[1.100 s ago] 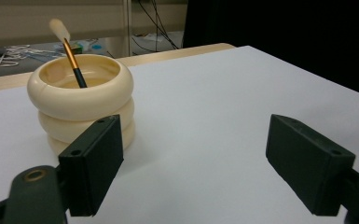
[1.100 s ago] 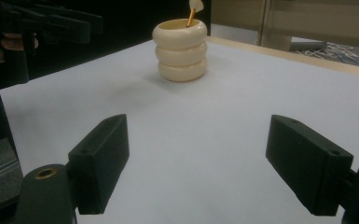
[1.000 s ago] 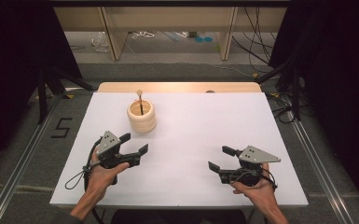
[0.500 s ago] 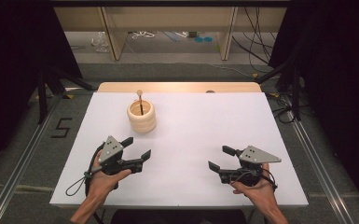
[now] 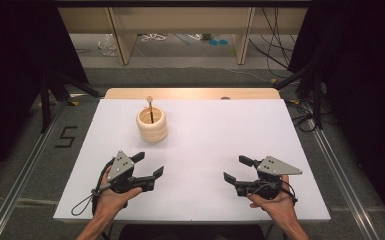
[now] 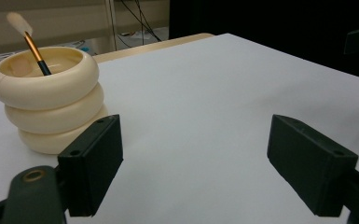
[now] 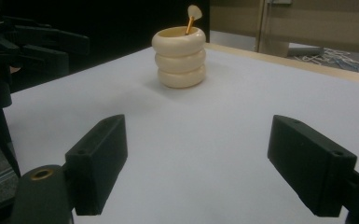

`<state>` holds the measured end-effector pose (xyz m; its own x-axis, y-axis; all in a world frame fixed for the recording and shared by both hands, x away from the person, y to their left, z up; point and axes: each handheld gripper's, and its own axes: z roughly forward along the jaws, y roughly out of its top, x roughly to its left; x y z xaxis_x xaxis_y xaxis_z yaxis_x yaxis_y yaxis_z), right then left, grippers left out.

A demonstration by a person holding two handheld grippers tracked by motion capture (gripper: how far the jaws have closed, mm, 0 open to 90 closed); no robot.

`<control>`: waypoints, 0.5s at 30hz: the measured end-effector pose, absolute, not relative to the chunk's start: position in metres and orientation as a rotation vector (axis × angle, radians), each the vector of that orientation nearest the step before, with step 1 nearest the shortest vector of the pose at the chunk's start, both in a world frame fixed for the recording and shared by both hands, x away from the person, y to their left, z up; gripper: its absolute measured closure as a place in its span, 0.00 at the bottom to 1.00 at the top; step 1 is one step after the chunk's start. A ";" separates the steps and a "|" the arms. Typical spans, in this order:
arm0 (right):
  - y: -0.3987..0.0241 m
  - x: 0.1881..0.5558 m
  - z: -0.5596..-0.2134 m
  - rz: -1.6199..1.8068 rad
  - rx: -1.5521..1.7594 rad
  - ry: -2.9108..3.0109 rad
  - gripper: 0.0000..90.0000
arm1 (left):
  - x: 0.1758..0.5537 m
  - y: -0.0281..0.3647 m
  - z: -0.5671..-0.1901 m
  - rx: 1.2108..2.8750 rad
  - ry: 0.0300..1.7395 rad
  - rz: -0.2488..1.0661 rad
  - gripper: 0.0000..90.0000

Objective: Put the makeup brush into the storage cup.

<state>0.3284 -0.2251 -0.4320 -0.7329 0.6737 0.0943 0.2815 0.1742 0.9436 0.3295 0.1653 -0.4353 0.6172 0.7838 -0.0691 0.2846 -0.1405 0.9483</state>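
Note:
A cream holder (image 5: 152,125) made of three stacked rings stands on the white table top (image 5: 215,130), left of centre toward the far side. A thin brush (image 5: 151,107) with a pale tip stands upright in it. My left gripper (image 5: 149,164) is open and empty, held near the front left, a short way in front of the holder (image 6: 51,102). The brush (image 6: 32,42) leans out of the holder's mouth beyond my left gripper (image 6: 198,158). My right gripper (image 5: 234,168) is open and empty at the front right. From my right gripper (image 7: 196,158) the holder (image 7: 179,58) and brush (image 7: 191,18) stand farther off.
A wooden strip (image 5: 190,93) borders the table's far edge. Metal rails (image 5: 340,170) run along the floor on both sides, with a "5" mark (image 5: 66,136) at the left. Shelving and cables (image 5: 180,40) lie beyond. The other hand's gripper (image 7: 23,44) sits at the left.
My left gripper has drawn back a little toward the near edge of the table. The right gripper, the holder and the brush have stayed put.

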 end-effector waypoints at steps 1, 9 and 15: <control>-0.225 0.328 -0.432 1.581 0.909 2.110 0.22 | 0.329 0.166 -0.435 1.708 0.883 0.551 0.20; -0.226 0.328 -0.430 1.601 0.906 2.086 0.18 | 0.326 0.164 -0.438 1.718 0.880 0.552 0.20; -0.224 0.328 -0.432 1.630 0.879 2.083 0.17 | 0.325 0.165 -0.438 1.719 0.883 0.551 0.20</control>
<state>0.3280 -0.2240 -0.4318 -0.7453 0.6595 0.0983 0.2539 0.1444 0.9564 0.3246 0.1649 -0.4380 0.6178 0.7837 -0.0640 0.2873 -0.1492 0.9461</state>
